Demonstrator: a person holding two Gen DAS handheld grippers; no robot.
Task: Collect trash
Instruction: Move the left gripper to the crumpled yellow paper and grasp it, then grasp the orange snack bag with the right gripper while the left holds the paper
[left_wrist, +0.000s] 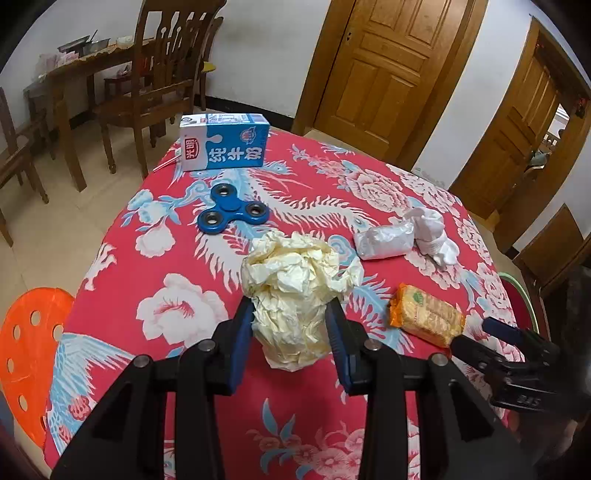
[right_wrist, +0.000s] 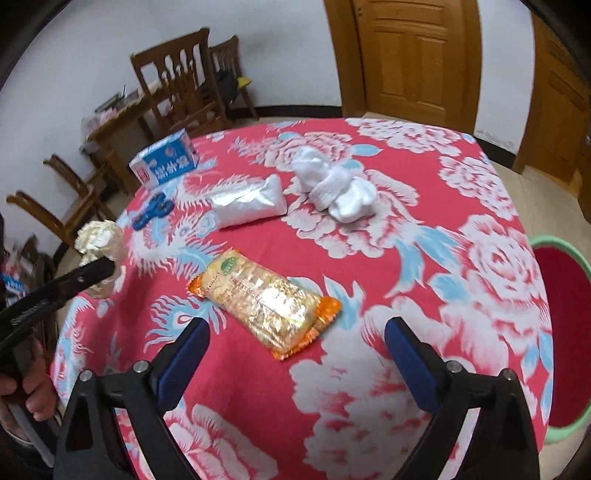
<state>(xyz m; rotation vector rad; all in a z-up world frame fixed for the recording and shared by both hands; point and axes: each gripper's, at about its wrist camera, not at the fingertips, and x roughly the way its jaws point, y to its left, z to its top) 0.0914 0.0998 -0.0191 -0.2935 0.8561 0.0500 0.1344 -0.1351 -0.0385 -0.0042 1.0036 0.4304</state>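
Note:
A crumpled cream paper ball (left_wrist: 295, 273) is clamped between the blue pads of my left gripper (left_wrist: 290, 310), just above the red flowered tablecloth (left_wrist: 147, 258). In the right wrist view the same paper ball (right_wrist: 98, 236) and left gripper (right_wrist: 99, 266) are at the table's left edge. My right gripper (right_wrist: 297, 326) is open and empty, its fingers wide apart. It hovers just short of an orange-ended cracker packet (right_wrist: 264, 295) that lies flat on the cloth. From the left wrist view, the right gripper (left_wrist: 472, 332) sits right beside that packet (left_wrist: 426, 315).
On the cloth lie a blue milk carton (left_wrist: 225, 142), a blue fidget spinner (left_wrist: 231, 214), a white wrapped pack (right_wrist: 251, 203) and a bundled white cloth (right_wrist: 340, 184). A green-rimmed red bin (right_wrist: 554, 242) stands at the table's right edge. An orange stool (left_wrist: 26, 339) stands left, with wooden chairs behind.

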